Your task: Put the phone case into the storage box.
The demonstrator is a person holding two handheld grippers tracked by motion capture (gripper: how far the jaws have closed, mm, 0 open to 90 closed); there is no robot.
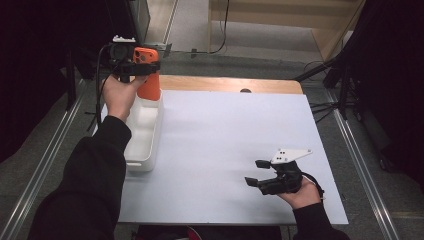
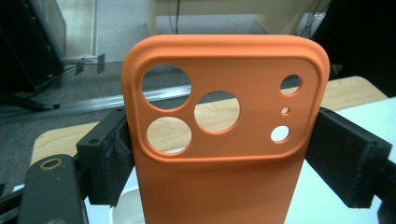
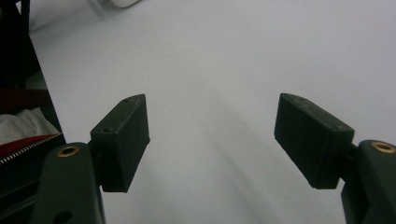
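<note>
An orange phone case [image 1: 148,75] with several round camera cut-outs stands upright in my left gripper [image 1: 142,67], held above the far end of the white bin [image 1: 143,129]. In the left gripper view both pads press on the sides of the orange phone case [image 2: 224,140], so my left gripper [image 2: 219,158] is shut on it. My right gripper [image 1: 257,172] rests low over the white table top [image 1: 225,140] near the front right, jaws apart. In the right gripper view my right gripper [image 3: 212,140] holds nothing, with bare white surface between its pads.
The white bin lies along the table's left edge. A wooden strip [image 1: 230,84] borders the table's far edge. Black stands and cables [image 1: 340,75] sit off the right side, and a metal rail [image 1: 45,160] runs along the floor at the left.
</note>
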